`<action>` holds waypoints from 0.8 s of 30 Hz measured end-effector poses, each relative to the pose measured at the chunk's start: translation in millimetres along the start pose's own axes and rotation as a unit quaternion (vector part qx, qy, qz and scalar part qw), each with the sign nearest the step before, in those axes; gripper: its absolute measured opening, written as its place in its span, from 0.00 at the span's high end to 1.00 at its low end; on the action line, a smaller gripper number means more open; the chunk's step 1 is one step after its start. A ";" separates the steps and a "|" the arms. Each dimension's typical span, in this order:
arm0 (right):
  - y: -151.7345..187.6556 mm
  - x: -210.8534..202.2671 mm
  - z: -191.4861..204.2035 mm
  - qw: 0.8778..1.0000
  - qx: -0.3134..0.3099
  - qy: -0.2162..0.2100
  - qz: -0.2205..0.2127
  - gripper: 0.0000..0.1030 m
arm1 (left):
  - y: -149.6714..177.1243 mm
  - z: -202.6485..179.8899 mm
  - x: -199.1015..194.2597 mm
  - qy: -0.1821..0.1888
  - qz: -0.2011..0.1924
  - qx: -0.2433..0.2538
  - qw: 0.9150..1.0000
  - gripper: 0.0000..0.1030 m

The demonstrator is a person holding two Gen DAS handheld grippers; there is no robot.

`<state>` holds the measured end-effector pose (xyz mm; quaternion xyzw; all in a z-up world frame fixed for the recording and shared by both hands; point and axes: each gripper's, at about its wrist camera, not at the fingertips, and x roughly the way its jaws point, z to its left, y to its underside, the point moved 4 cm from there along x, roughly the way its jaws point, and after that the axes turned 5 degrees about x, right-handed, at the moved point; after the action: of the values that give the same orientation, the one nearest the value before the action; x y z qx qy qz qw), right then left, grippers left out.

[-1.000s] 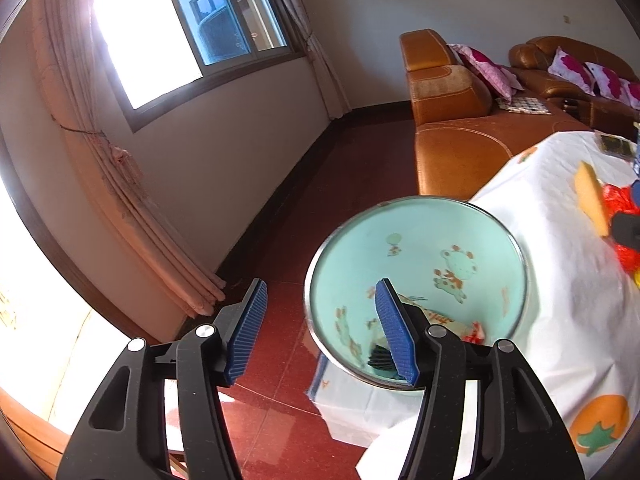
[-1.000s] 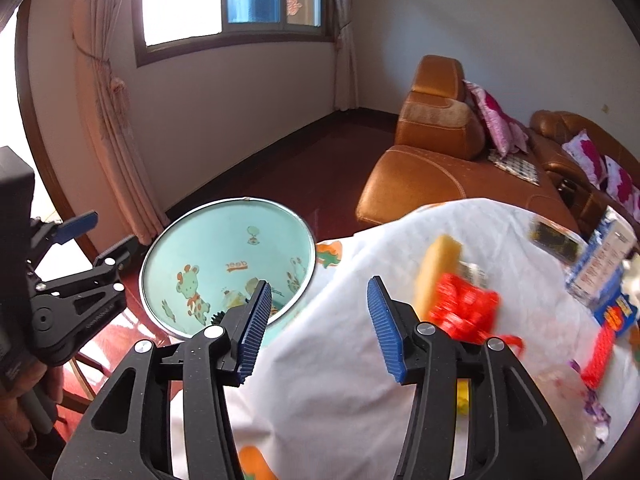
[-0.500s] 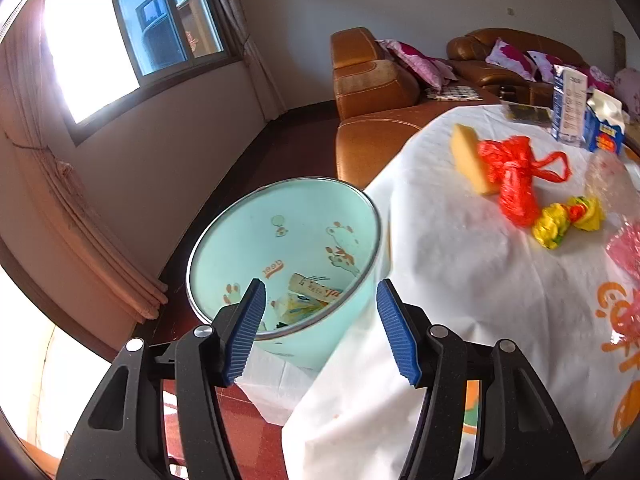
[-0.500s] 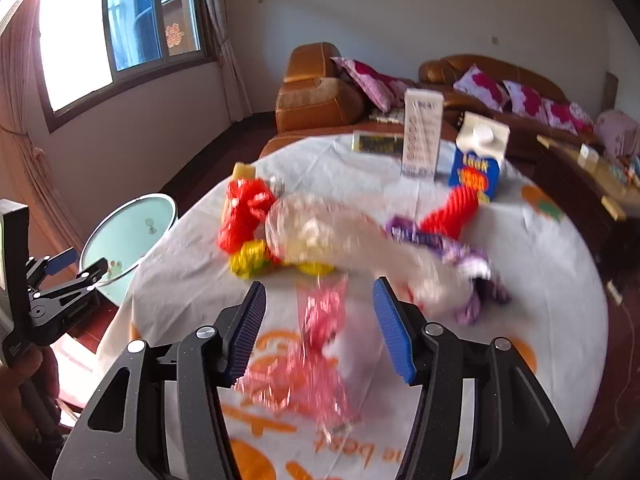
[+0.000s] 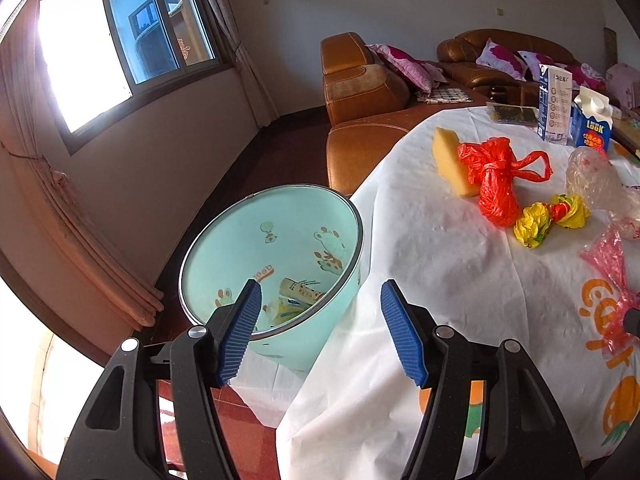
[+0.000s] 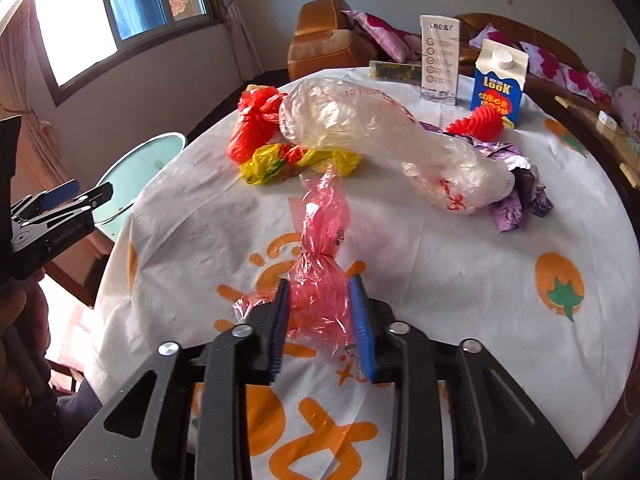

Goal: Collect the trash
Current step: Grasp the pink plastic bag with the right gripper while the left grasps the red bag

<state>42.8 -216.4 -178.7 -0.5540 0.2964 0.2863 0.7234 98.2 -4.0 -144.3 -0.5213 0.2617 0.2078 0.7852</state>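
Your right gripper (image 6: 322, 324) was closing around the pink plastic bag (image 6: 320, 264) on the table (image 6: 460, 280), left gripper (image 5: 320, 332) opening, empty, by the bin (image 5: 224, 240), 2 cartons behind.

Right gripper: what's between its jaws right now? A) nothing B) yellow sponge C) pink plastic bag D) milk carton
C: in the right wrist view the closing right gripper has the pink plastic bag between its blue pads, both touching the bag's sides, low over the table.
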 end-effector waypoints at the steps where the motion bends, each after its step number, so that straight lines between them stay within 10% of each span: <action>1: 0.2 -2.4 0.4 1.000 0.001 -0.005 -0.003 0.78 | 0.0 -0.5 -0.4 0.001 0.000 0.001 1.000 0.40; 12: -18.1 -50.2 3.3 0.997 -0.008 -0.012 -0.080 0.83 | -15.6 -14.3 -9.9 0.021 -0.019 0.016 0.999 0.40; 24: -79.4 -52.8 -71.4 0.984 0.041 0.088 -0.147 0.83 | -71.7 -81.6 15.0 0.076 -0.029 0.060 0.995 0.40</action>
<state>59.0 -308.0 -104.1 -0.5847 0.2857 0.1150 0.7505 136.9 -105.4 -128.9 -0.4944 0.3177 0.1289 0.7988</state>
